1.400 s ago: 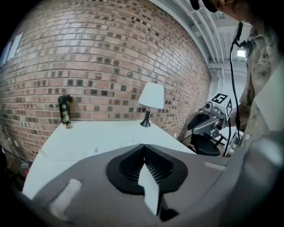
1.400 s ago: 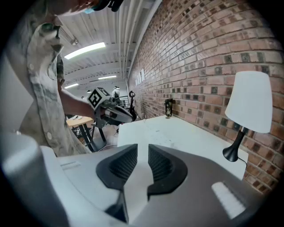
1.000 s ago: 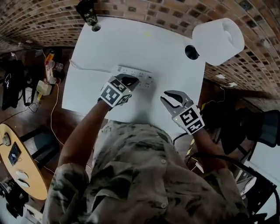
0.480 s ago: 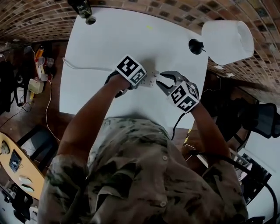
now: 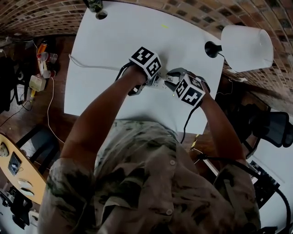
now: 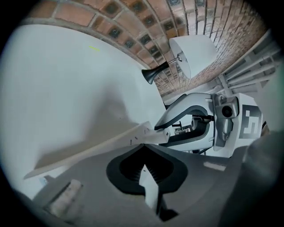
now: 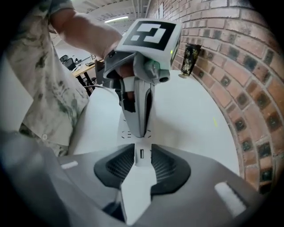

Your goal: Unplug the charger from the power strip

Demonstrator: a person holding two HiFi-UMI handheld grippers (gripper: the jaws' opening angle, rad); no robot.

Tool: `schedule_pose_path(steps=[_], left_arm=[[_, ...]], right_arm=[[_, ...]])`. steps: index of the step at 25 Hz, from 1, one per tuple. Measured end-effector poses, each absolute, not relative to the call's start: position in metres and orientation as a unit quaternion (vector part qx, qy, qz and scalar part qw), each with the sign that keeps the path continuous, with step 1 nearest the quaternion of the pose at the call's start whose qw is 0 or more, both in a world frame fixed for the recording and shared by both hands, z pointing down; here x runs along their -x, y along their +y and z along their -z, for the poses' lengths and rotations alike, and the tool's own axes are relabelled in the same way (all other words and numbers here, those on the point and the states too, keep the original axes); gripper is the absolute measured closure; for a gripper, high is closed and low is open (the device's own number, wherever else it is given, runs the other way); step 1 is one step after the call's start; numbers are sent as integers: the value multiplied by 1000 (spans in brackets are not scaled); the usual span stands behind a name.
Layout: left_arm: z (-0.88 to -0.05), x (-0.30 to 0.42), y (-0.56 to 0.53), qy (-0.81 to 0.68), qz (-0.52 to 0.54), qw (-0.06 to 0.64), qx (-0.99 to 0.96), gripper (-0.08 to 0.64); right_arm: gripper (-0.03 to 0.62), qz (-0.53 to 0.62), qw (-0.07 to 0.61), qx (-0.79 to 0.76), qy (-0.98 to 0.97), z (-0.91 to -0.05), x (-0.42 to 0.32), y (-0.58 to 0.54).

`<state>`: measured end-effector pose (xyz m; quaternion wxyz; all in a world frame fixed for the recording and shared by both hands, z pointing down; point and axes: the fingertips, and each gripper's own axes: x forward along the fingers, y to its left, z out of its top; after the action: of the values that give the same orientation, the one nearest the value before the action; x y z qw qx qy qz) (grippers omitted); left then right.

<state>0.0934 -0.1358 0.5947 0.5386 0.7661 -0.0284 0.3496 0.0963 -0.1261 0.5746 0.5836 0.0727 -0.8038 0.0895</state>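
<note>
A white power strip [image 7: 128, 133] lies on the white table [image 5: 114, 41]. In the head view only a bit of the power strip [image 5: 160, 84] shows between the two grippers. My right gripper [image 7: 141, 155] is shut on the white charger [image 7: 140, 170], whose USB slot faces the camera. My left gripper [image 7: 137, 128] stands upright just beyond it, with its tips down on the strip. In the left gripper view the left gripper [image 6: 144, 166] is shut with a white sliver of the power strip [image 6: 97, 148] between its pads. The right gripper [image 6: 186, 128] is close in front.
A lamp with a white shade [image 5: 247, 45] and black base [image 5: 213, 49] stands at the table's far right corner. A dark cup [image 5: 95, 5] sits at the far left corner. The strip's white cable [image 5: 91, 67] runs left. A black cord [image 5: 185, 125] hangs off the near edge.
Both grippers have come together over the strip. The right one moved up and left from the table's near edge onto the charger. The left one tipped upright over the strip.
</note>
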Motion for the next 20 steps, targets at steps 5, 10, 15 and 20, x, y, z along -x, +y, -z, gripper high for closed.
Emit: schedule_pose_path(steps=[5,10,15,20], left_arm=[[-595,-94,-136,-31,-351,536,-767,561],[-595,-94,-136,-30,-348,537,-768,561],[-595,-94,-136,-26,-353,534,-768,562],[-595,-94,-136,-27,-356,532,-768,563]], right_arm=[[483,-87,613,-38,-784,-584,-94,-124],[483,-96,630,-9,-770,-587,-93,-123],[485,-103,641,2,-761,-587,-93,-123],[486,-98,649,4,-755,-587,-93,-123]])
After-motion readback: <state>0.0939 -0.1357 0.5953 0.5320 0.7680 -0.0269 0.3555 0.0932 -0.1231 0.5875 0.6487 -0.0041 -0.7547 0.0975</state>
